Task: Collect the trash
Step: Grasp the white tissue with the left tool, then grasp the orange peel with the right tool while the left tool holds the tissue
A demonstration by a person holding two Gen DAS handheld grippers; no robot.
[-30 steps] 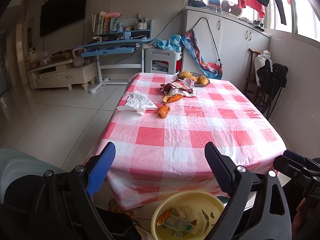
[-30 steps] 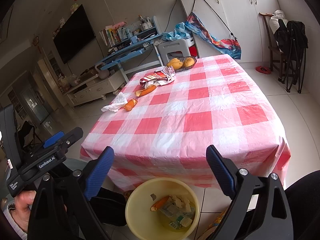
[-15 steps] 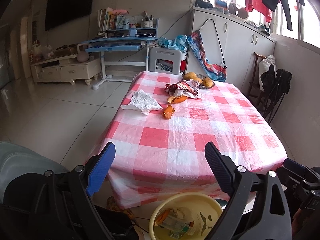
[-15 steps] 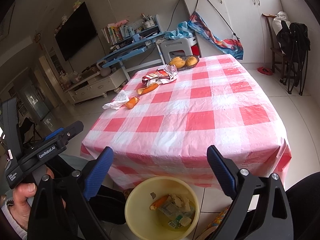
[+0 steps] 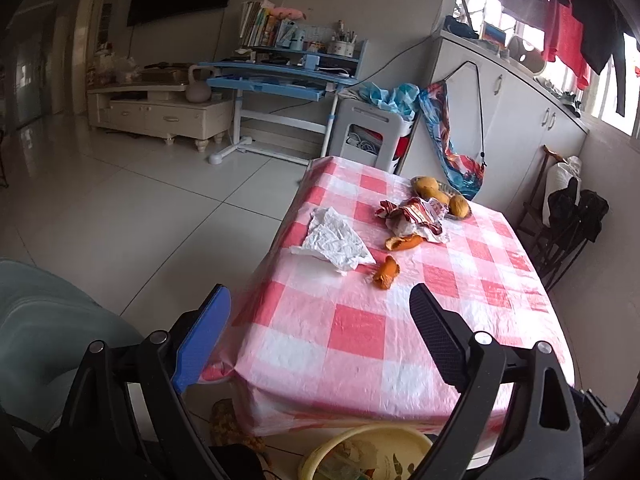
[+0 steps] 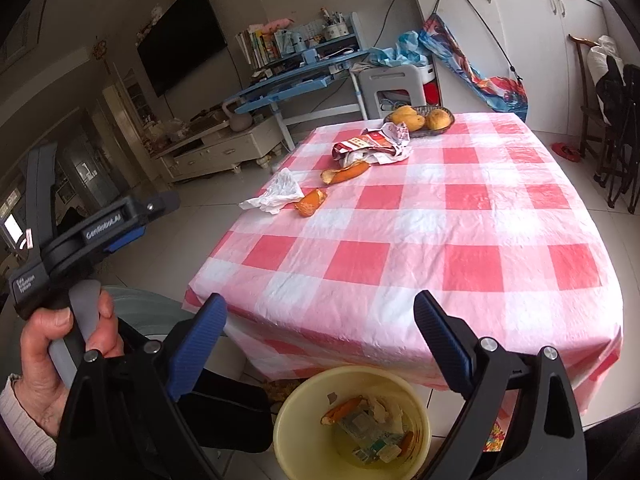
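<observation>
On the red-and-white checked table [image 5: 360, 332] [image 6: 440, 240] lie a crumpled white tissue [image 5: 334, 240] [image 6: 276, 194], two orange peels [image 5: 386, 272] [image 5: 404, 242] [image 6: 310, 204] [image 6: 346, 172] and a crumpled red-and-white wrapper [image 5: 416, 216] [image 6: 372, 146]. A yellow bin [image 6: 352, 420] [image 5: 360, 456] holding trash stands on the floor at the table's near edge. My left gripper [image 5: 320, 328] is open and empty, short of the near-left corner. My right gripper [image 6: 320, 332] is open and empty above the bin. A hand [image 6: 48, 356] holds the left gripper's handle.
A bowl of yellow fruit [image 5: 440, 196] [image 6: 420, 120] sits at the table's far end. Beyond it stand a grey stool [image 5: 372, 132], a blue desk [image 5: 280, 80] and white cabinets [image 6: 520, 20]. A folding chair with dark clothes [image 5: 572, 224] stands right of the table. Tiled floor lies to the left.
The left gripper has swung left and risen toward the table's near-left corner, so the trash looks closer. The right gripper has shifted only slightly. Both stay open.
</observation>
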